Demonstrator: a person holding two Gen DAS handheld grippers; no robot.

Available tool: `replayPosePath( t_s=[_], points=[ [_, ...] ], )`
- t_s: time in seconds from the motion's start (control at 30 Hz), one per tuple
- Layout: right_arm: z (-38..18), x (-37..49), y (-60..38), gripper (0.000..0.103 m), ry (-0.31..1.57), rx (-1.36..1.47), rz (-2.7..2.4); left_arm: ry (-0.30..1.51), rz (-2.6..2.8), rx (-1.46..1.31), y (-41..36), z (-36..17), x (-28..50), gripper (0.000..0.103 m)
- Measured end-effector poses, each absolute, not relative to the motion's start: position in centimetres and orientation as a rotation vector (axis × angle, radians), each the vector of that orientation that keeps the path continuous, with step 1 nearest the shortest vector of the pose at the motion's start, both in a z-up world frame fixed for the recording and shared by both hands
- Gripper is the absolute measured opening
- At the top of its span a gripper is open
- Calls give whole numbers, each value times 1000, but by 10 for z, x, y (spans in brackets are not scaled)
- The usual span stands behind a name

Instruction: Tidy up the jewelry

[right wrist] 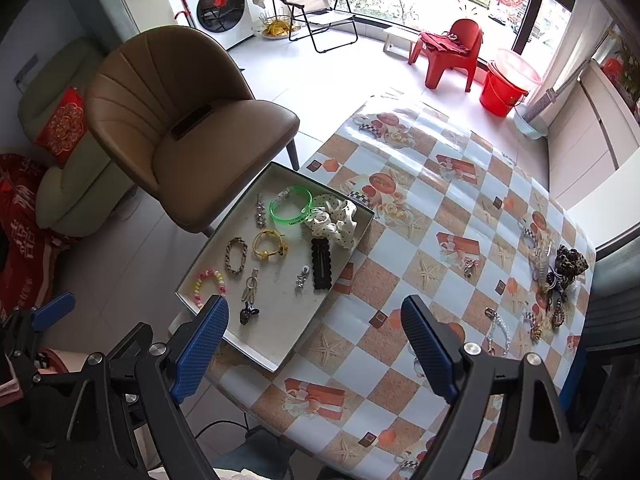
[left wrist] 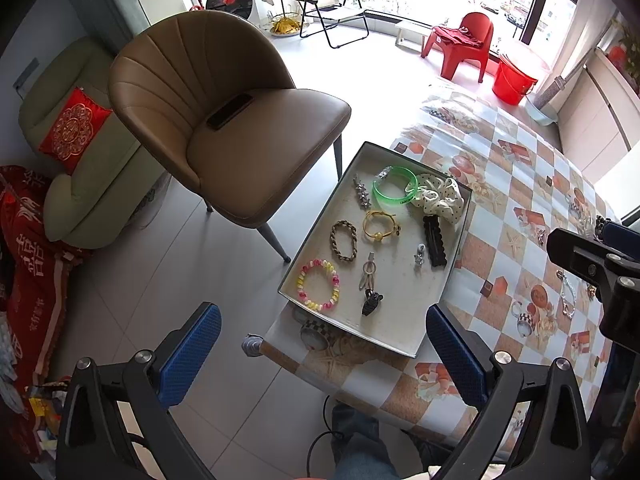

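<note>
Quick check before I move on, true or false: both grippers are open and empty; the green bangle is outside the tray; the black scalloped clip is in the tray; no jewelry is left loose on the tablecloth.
1. Both the left gripper and the right gripper are open and empty. True.
2. The green bangle is outside the tray. False: it lies inside, at the far end beside the polka-dot scrunchie.
3. The black scalloped clip is in the tray. True.
4. No jewelry is left on the tablecloth. False: a loose pile remains at the right edge.
</note>
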State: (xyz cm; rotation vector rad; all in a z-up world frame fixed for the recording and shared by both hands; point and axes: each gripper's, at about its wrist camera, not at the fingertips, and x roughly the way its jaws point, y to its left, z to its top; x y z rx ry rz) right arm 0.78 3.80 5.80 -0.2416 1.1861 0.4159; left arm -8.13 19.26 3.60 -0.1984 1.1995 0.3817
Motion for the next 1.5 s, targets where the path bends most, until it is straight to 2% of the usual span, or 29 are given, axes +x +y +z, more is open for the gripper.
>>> replayPosePath(
  t_s=[1.5],
  points=[
    [57,4,40,90,1188,-239,414,1198,384,-196,192,36,-84,103]
  ],
)
